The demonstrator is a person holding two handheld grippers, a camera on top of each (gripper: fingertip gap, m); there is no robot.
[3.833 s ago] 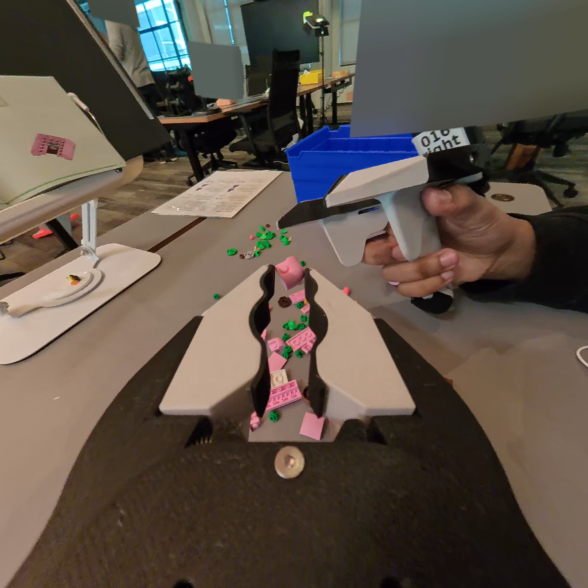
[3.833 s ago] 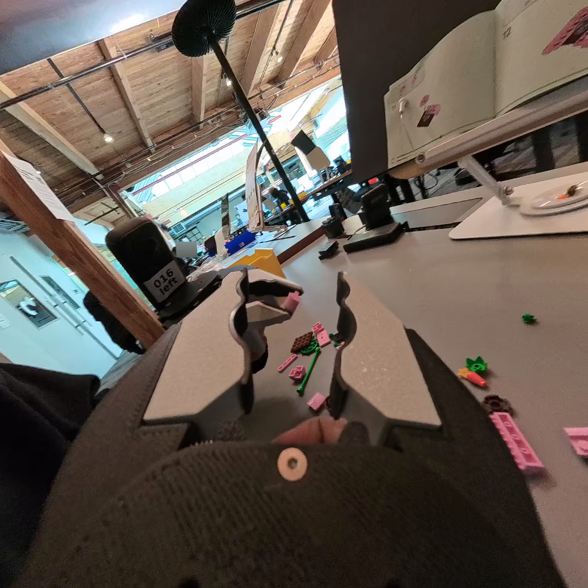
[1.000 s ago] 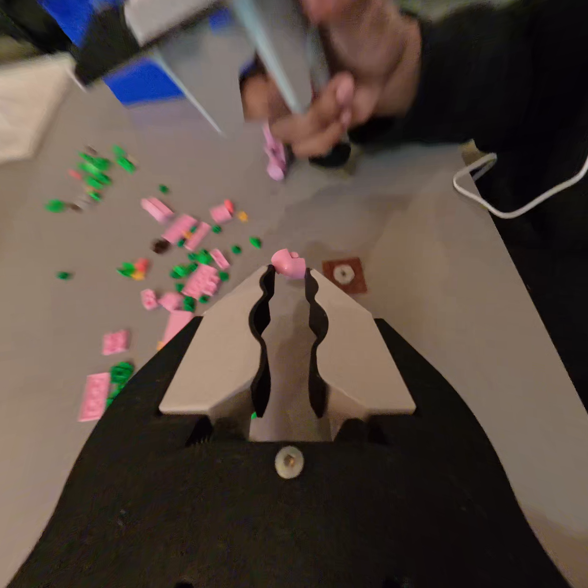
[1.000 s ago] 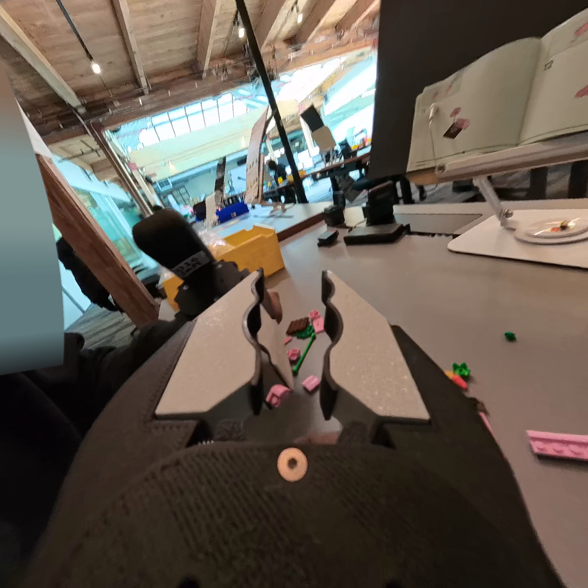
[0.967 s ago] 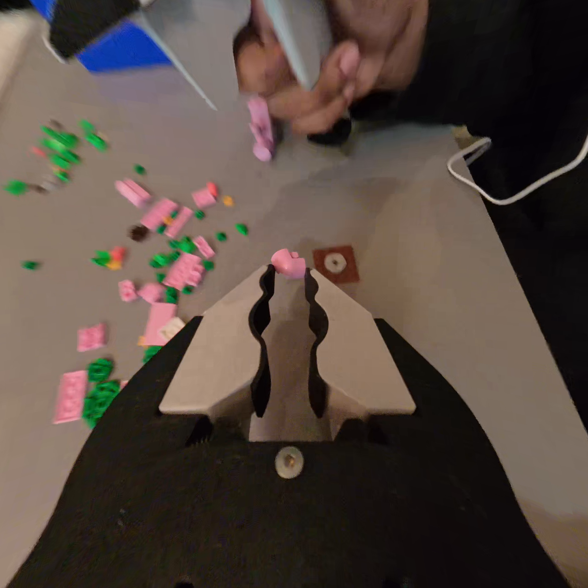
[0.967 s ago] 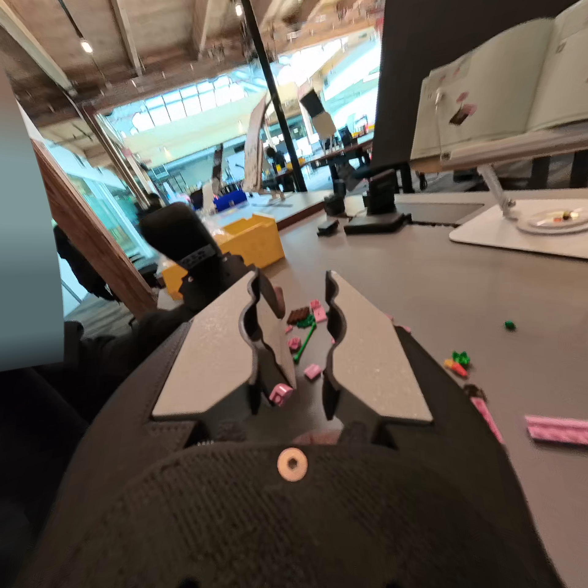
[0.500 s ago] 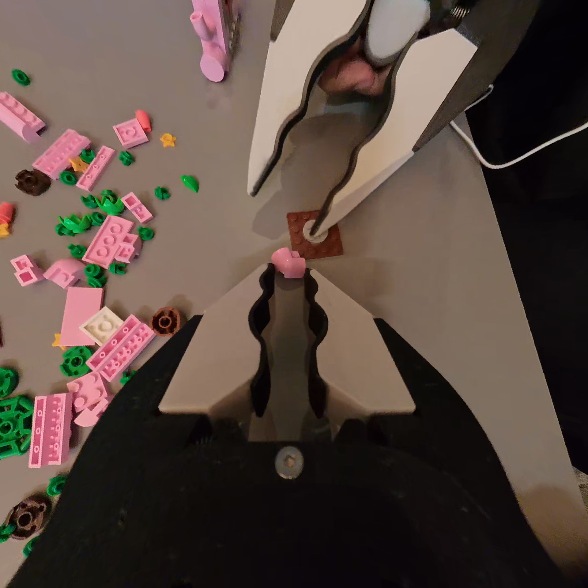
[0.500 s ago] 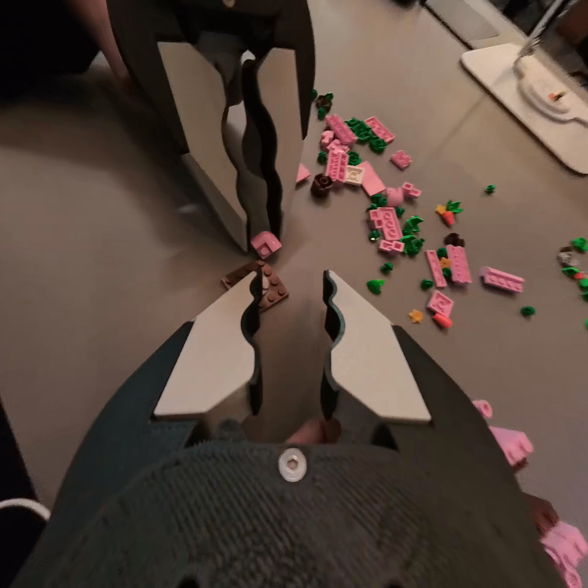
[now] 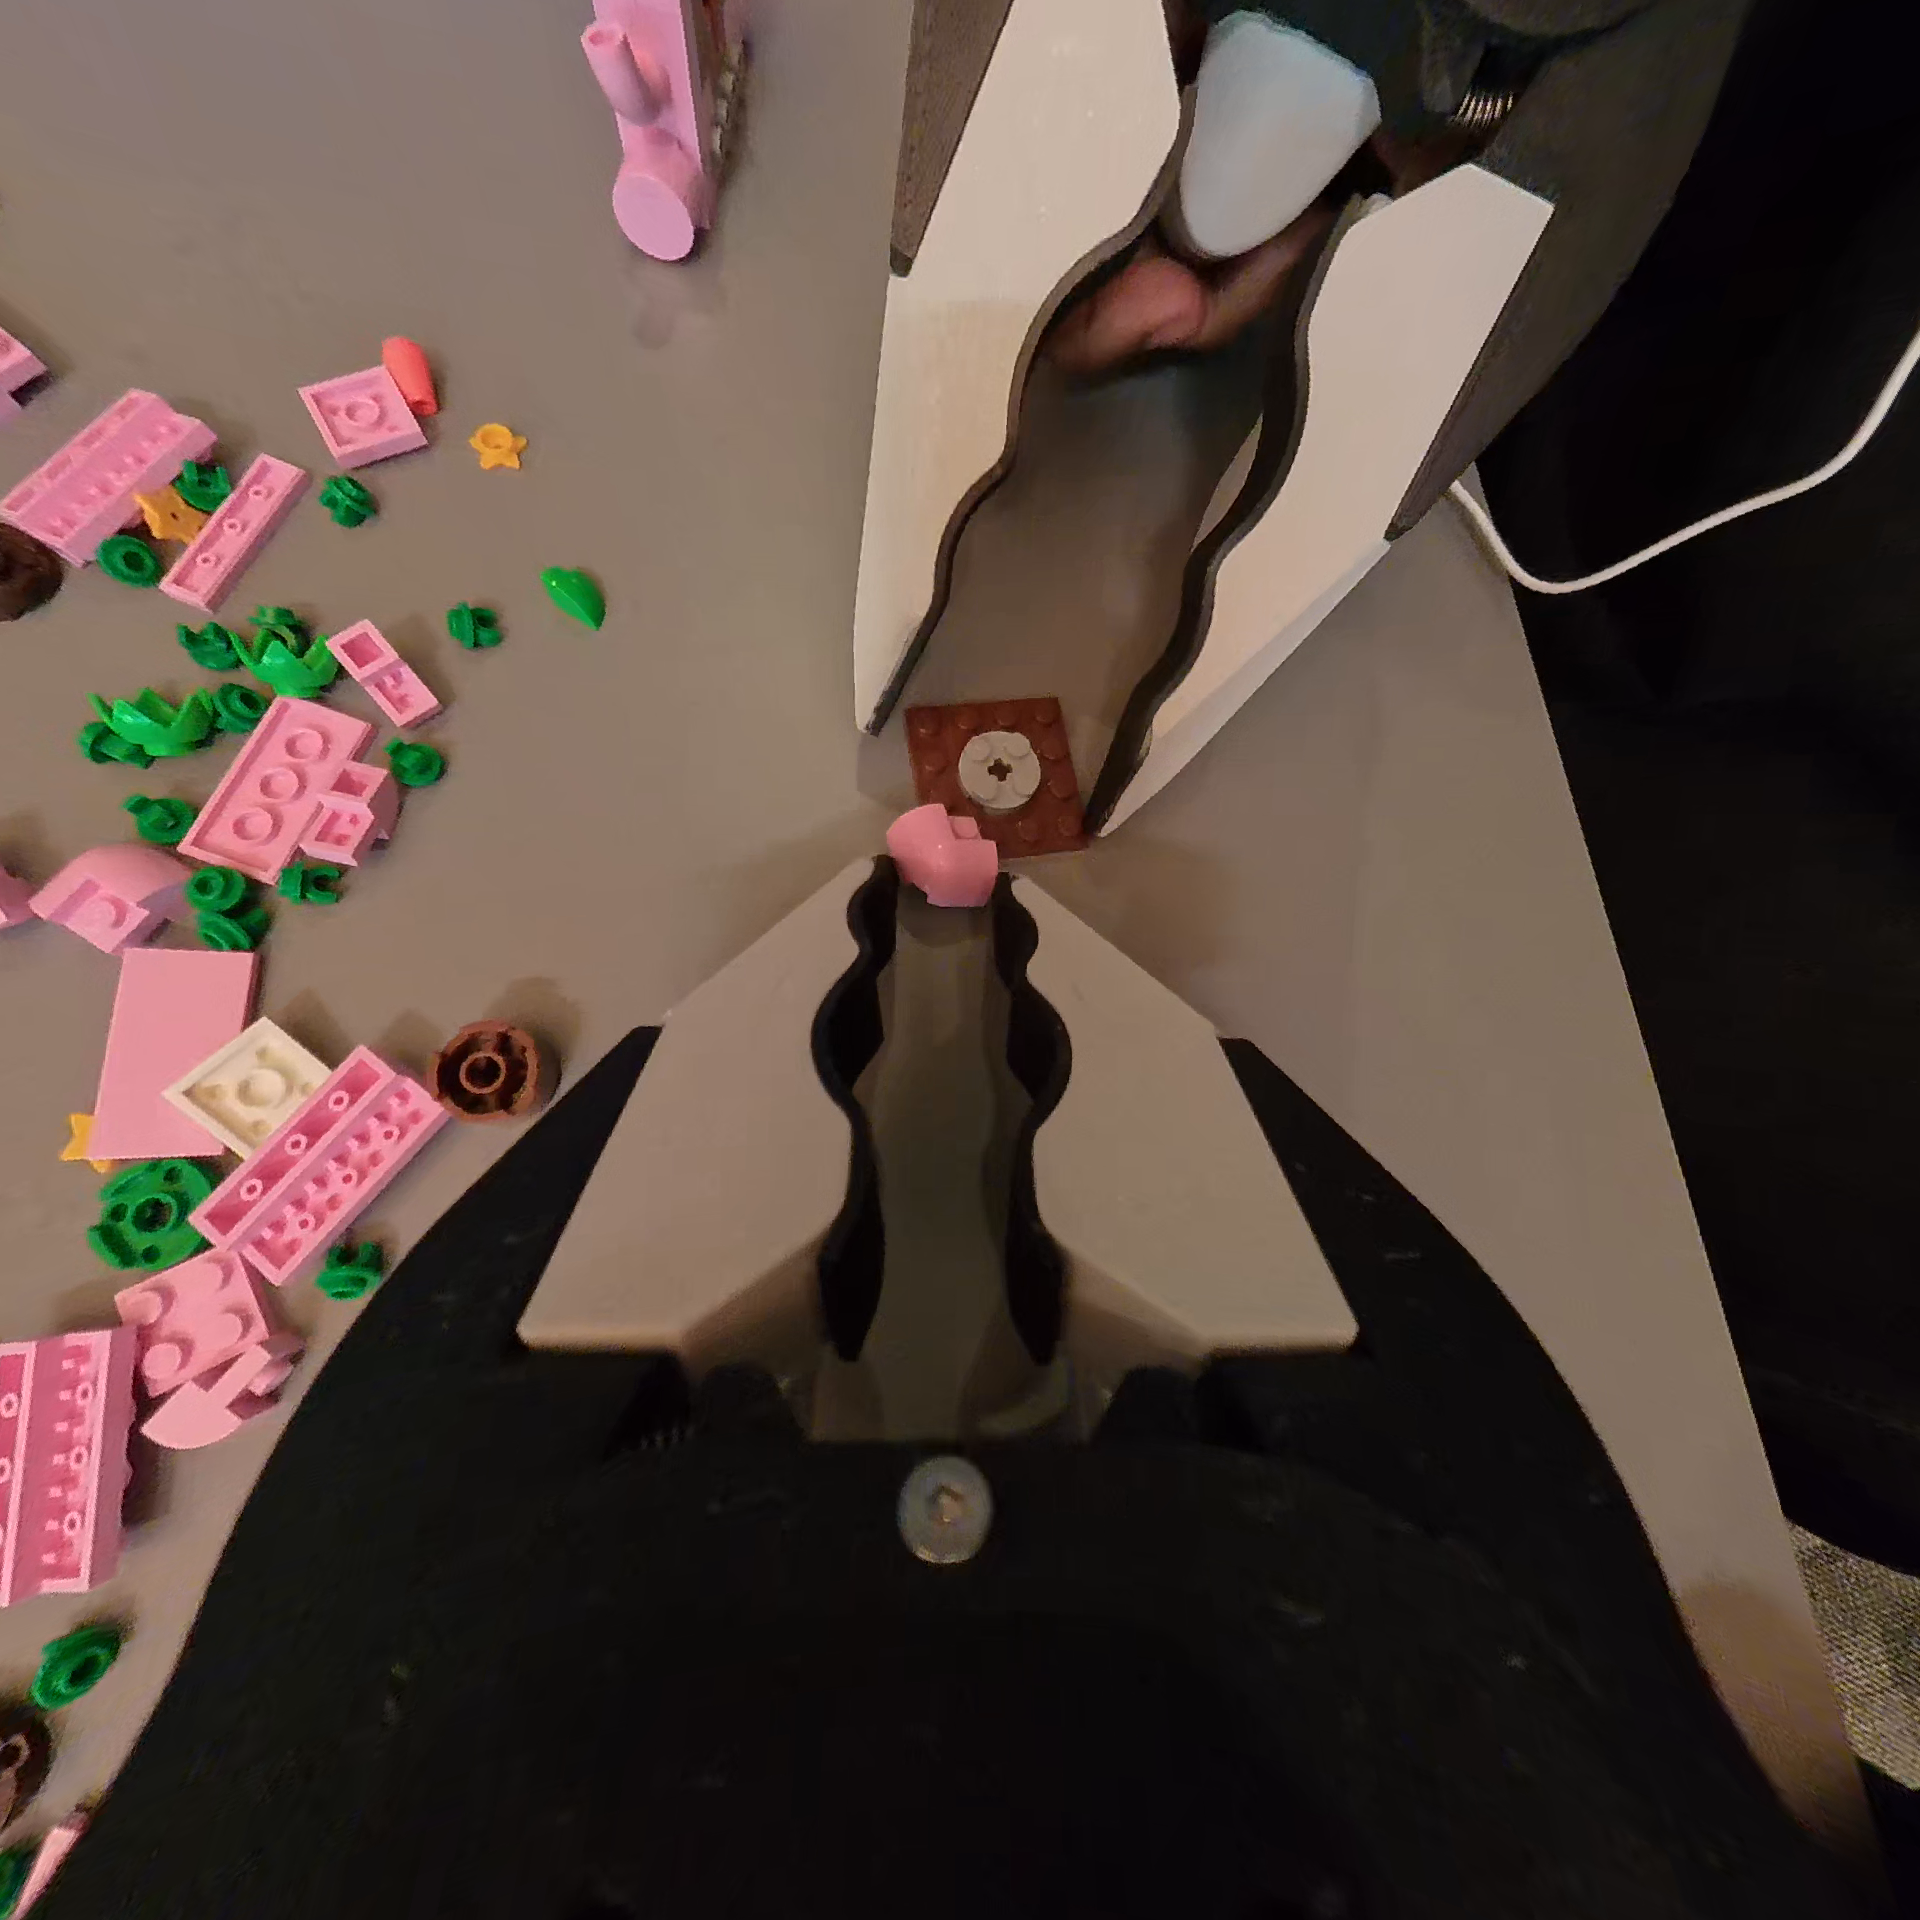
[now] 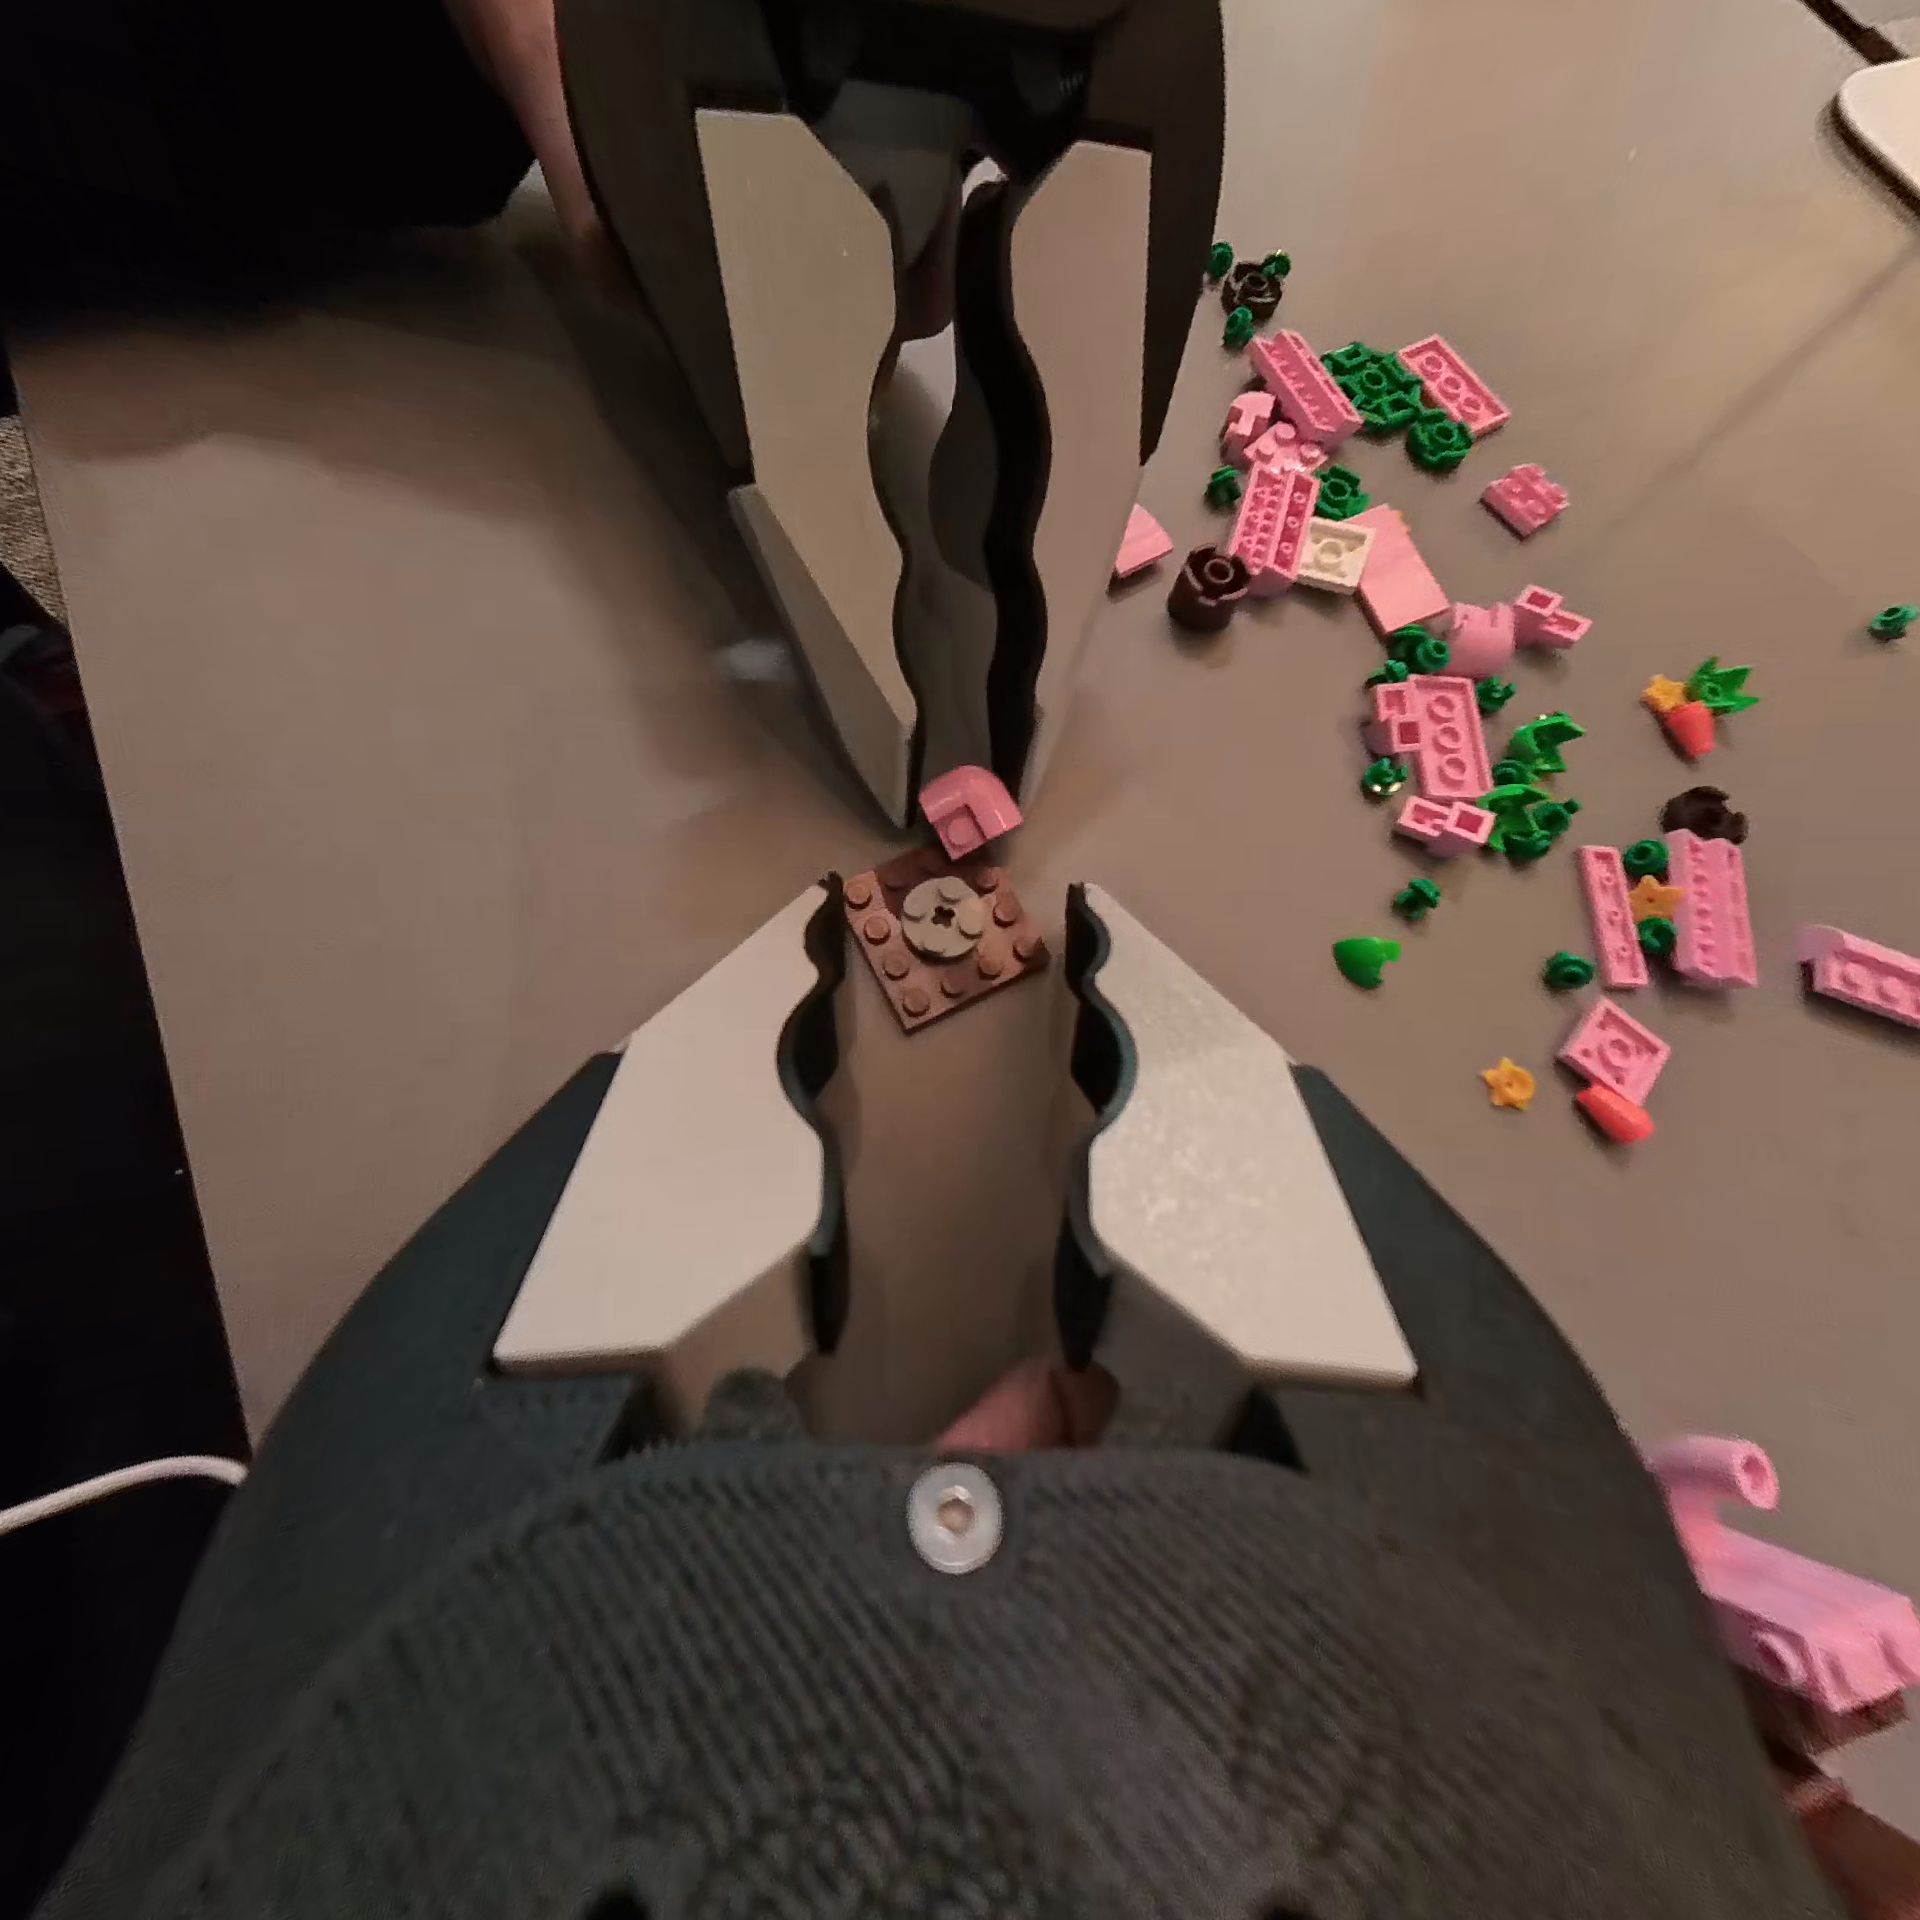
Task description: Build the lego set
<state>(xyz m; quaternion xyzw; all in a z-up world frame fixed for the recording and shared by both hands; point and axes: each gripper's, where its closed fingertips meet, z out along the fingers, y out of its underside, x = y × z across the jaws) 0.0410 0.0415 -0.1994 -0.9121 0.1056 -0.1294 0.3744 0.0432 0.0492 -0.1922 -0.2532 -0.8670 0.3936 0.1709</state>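
A small brown square plate (image 9: 940,740) with a grey round piece (image 9: 997,771) on its middle lies flat on the grey table; it also shows in the right wrist view (image 10: 971,977). My left gripper (image 9: 940,885) is shut on a small pink curved brick (image 9: 940,857) and holds it at the plate's near corner. In the right wrist view the pink brick (image 10: 966,810) sits just beyond the plate, in the left gripper (image 10: 966,802). My right gripper (image 10: 948,894) is open, one finger on each side of the plate, tips down at the table. It faces the left gripper.
Loose pink and green pieces (image 9: 281,790) are scattered left of the plate, with a brown round piece (image 9: 486,1070) among them; they show at the right in the right wrist view (image 10: 1444,727). A pink partial build (image 9: 665,125) stands farther off. A white cable (image 9: 1662,520) lies at the table edge. Left and right tips are no more than a few centimetres apart.
Both grippers have swung down from level to point at the table. The left has carried the pink brick to the brown plate. The right has shifted so its fingers straddle the plate.
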